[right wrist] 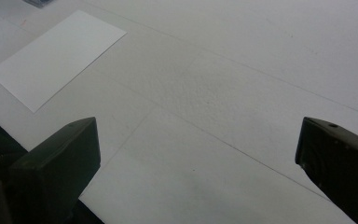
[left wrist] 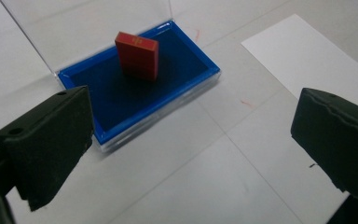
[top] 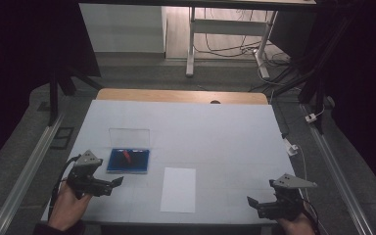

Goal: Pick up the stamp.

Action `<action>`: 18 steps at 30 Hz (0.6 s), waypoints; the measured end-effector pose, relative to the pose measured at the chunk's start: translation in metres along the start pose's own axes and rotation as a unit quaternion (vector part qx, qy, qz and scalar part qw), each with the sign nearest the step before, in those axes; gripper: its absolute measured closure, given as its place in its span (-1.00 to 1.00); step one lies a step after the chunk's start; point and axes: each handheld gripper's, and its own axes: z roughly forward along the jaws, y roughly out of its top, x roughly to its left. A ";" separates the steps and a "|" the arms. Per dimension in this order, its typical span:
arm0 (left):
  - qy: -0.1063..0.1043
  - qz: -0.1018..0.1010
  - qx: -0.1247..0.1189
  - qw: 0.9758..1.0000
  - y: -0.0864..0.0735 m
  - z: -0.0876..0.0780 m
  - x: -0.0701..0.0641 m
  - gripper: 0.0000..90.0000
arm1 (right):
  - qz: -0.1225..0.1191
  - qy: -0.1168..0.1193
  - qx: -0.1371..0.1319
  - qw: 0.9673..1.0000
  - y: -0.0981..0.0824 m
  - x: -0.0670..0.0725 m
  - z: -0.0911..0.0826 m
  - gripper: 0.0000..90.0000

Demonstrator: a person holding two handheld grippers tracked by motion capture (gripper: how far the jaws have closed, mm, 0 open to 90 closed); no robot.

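Observation:
A shallow blue case point(top: 138, 167) lies on the left half of the white table, its clear lid point(top: 129, 137) swung open behind it. A small red block point(top: 127, 156) stands upright in the case. The left gripper view shows the red block point(left wrist: 137, 55) near the far side of the blue case point(left wrist: 116, 105), with the clear lid point(left wrist: 88, 28) beyond. My left gripper point(top: 115, 186) is open just in front of the case's near left corner, touching nothing; its jaws stand wide apart point(left wrist: 191, 121). My right gripper point(top: 259, 197) hovers open at the near right edge, with only bare table between its fingers point(right wrist: 198, 144).
A white sheet of paper point(top: 178, 189) lies flat between the two grippers, right of the case point(left wrist: 307, 56) point(right wrist: 58, 58). The table's wooden far edge point(top: 181, 95) shows past the white cover. Metal rails point(top: 27, 169) run along both sides; cables lie on the floor behind.

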 end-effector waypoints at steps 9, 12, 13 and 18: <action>-0.006 0.010 0.004 1.000 0.013 0.015 0.008 -1.00 | -0.002 0.000 0.004 1.000 0.000 0.001 0.000 -1.00; -0.004 0.013 0.009 1.000 0.017 0.020 0.012 -1.00 | -0.003 0.000 0.005 1.000 0.000 0.001 0.001 -1.00; -0.006 0.015 0.013 1.000 0.018 0.023 0.013 -1.00 | -0.003 0.000 0.004 1.000 0.000 0.001 0.001 -1.00; -0.002 0.026 0.020 0.999 0.024 0.031 0.018 -1.00 | -0.006 0.002 0.006 1.000 0.000 0.001 0.001 -1.00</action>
